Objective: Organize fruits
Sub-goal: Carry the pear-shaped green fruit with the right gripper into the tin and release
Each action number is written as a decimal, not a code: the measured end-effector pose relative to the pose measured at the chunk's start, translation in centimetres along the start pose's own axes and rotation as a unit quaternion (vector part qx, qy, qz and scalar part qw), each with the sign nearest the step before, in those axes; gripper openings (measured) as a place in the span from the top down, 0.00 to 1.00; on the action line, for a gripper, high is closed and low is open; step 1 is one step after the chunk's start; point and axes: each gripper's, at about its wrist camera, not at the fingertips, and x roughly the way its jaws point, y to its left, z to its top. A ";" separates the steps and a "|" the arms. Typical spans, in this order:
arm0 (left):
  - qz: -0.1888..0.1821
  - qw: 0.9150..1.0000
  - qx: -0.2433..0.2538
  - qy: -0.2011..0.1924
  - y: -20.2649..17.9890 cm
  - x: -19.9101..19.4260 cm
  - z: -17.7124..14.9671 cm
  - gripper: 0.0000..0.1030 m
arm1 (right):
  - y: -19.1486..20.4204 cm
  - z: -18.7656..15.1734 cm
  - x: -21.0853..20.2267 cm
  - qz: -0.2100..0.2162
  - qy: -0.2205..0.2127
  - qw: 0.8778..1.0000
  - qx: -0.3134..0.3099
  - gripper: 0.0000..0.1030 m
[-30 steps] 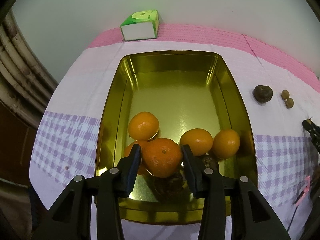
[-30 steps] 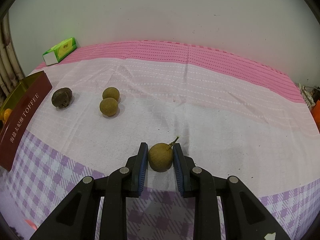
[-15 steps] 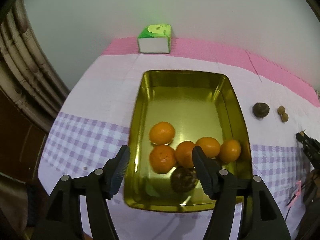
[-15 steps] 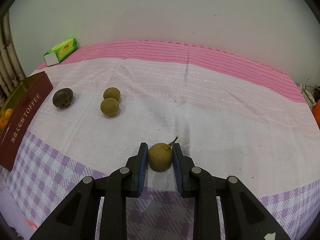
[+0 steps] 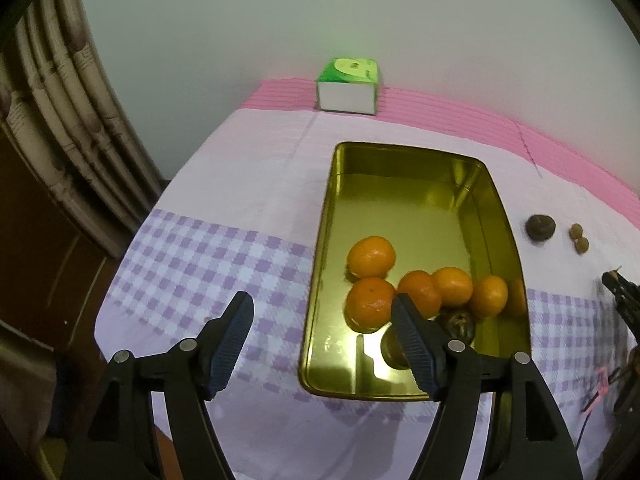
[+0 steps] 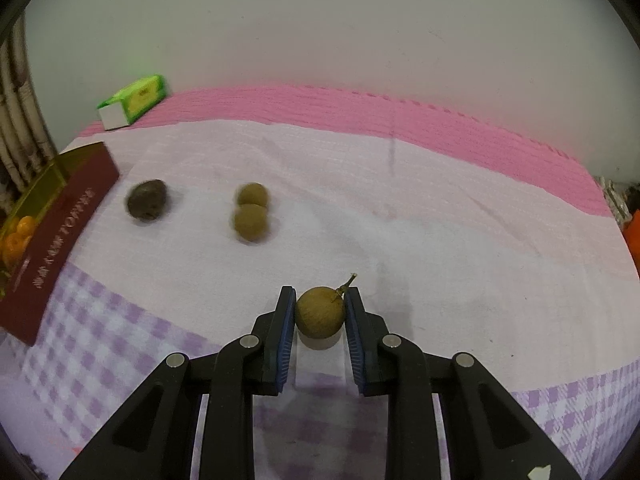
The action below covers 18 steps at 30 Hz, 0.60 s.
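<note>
A gold tin [image 5: 412,184] holds several oranges [image 5: 371,255] and a dark wrinkled fruit [image 5: 460,322]. My left gripper [image 5: 322,300] hovers over the tin's near left rim, its jaws opening with nothing between them. In the right wrist view my right gripper [image 6: 320,300] is shut on a small brown longan [image 6: 320,312] with a short stem, just above the cloth. Beyond it lie two more longans [image 6: 251,210] side by side and a dark round fruit [image 6: 146,199]. The tin [image 6: 60,216] shows its red side at the left.
A green tissue box [image 5: 347,86] stands at the back of the table by the wall. Dark wooden furniture [image 5: 48,184] rises at the table's left edge. An orange object [image 6: 634,236] sits at the far right. The cloth drops off at the near edge.
My left gripper let go of an orange, which now lies among the others in the tin, then opened wide and drew back and up to the left. The right gripper stayed shut on the longan.
</note>
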 end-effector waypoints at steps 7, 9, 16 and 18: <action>0.029 0.998 -0.054 -0.003 2.7 0.1 0.2 0.30 | 5.8 1.9 -3.1 0.060 -0.028 0.997 -0.039 0.78; 0.034 0.997 -0.067 -0.001 3.4 0.2 0.2 0.30 | 8.2 2.2 -4.1 0.085 -0.037 0.994 -0.056 0.78; 0.038 0.995 -0.093 0.003 4.6 0.4 0.2 0.28 | 16.9 3.1 -6.2 0.162 -0.043 0.977 -0.128 0.78; 0.039 0.995 -0.093 0.004 4.5 0.4 0.2 0.28 | 19.0 3.0 -6.2 0.174 -0.040 0.973 -0.145 0.78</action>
